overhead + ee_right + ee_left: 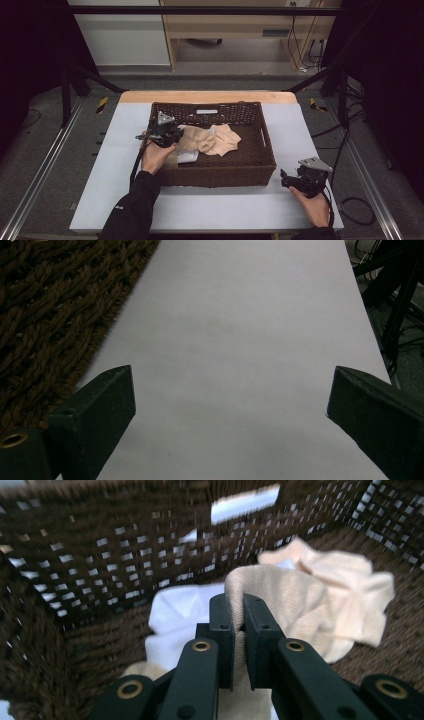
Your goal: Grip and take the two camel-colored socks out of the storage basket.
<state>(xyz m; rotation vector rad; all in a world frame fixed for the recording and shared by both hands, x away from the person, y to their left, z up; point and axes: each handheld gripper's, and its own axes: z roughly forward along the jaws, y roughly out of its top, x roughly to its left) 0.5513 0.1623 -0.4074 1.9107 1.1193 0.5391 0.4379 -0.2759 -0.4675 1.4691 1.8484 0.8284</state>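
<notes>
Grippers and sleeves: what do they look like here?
Both tools are black. The left tool and right tool each carry a grey three-cornered plate on top and trail a black cable. The left tool's arms show brass-coloured rivets. The person wears black sleeves.

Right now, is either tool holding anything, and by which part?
The left tool pinches a raised fold of the beige cloth inside the wicker basket. The right tool is open over the table, holding nothing.

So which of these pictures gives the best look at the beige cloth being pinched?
The left gripper view: the left tool is clamped on a fold of the beige cloth, close enough to show its weave. The high view shows the same cloth small, crumpled inside the basket. The right gripper view faces bare table beside the basket wall.
</notes>
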